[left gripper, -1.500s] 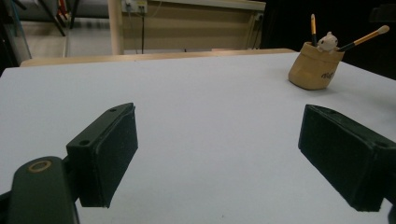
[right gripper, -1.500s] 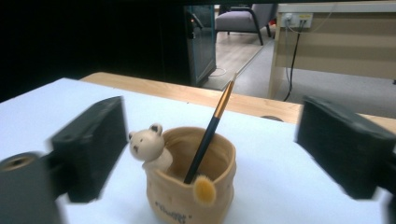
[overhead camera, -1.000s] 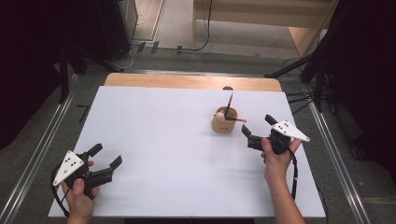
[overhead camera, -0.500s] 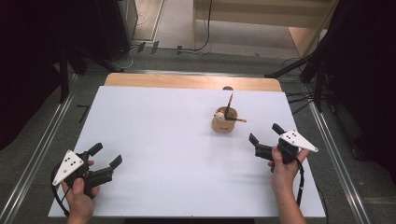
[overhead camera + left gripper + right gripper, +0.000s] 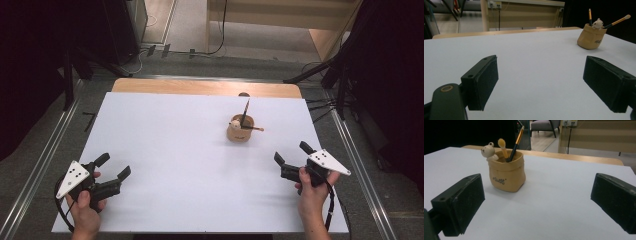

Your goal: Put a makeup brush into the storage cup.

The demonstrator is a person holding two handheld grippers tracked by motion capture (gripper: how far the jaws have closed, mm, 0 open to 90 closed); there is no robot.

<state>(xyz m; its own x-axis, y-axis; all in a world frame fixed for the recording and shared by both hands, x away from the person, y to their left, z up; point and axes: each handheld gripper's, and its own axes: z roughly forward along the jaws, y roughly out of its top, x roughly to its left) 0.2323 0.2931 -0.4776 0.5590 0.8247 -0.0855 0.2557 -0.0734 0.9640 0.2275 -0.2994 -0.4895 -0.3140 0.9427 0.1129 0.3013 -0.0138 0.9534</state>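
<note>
A small tan pot [image 5: 240,130] with a white bear figure on its rim stands right of the table's middle; two brushes lean out of it. The same tan pot [image 5: 507,173] is close ahead in the right gripper view and the tan pot [image 5: 592,37] sits far off at the upper right in the left gripper view. My right gripper [image 5: 293,152] is open, held near the table's right front, a short way in front of the pot. My left gripper [image 5: 113,165] is open at the left front, nothing between its jaws.
The white table top [image 5: 175,150] has a wooden strip [image 5: 200,87] along its far edge. Metal rails [image 5: 45,150] run along both sides. Dark stands and cables lie on the floor behind.
My right gripper has drawn back from the pot toward the right front edge. The left gripper has stayed put.
</note>
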